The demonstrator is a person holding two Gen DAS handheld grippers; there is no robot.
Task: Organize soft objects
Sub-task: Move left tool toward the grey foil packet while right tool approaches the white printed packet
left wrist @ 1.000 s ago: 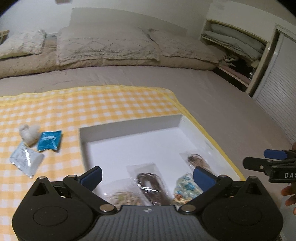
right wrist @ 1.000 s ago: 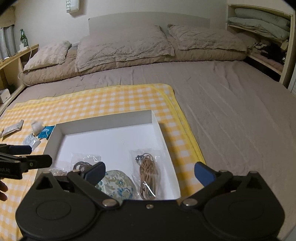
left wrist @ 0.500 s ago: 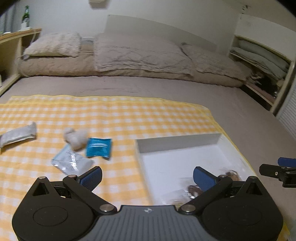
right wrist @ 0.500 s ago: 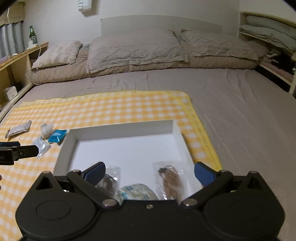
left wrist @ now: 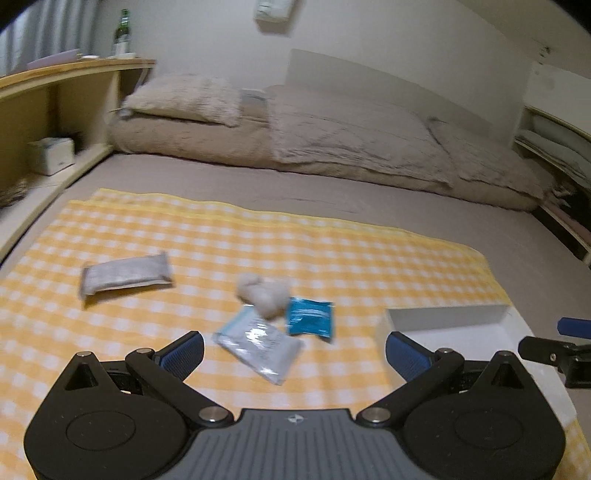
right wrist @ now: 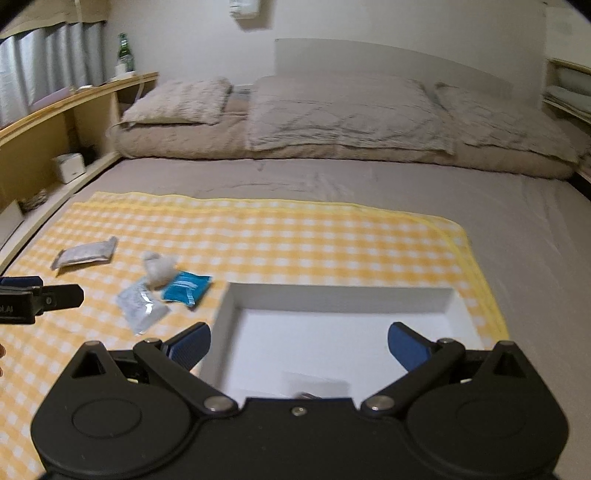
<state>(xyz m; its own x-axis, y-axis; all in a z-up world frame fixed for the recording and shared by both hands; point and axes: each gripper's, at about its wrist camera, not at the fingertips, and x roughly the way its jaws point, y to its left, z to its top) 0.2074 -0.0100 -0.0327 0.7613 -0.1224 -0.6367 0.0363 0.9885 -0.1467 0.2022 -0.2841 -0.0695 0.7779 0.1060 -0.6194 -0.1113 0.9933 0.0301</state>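
On the yellow checked cloth lie a grey pouch, a white fluffy ball, a blue packet and a clear plastic packet. My left gripper hangs open just above the clear packet, holding nothing. The white box sits on the cloth's right part; a clear bag shows at its near edge. My right gripper is open over the box's near left side, empty. The same grey pouch, ball, blue packet and clear packet appear left of the box.
The cloth lies on a grey-brown bed with pillows at the head. A wooden shelf with a green bottle runs along the left. Another shelf stands at the right.
The left gripper has swung left from over the box to over the loose packets. The right gripper's view has risen and turned left, so the box's bagged contents have mostly dropped from sight.
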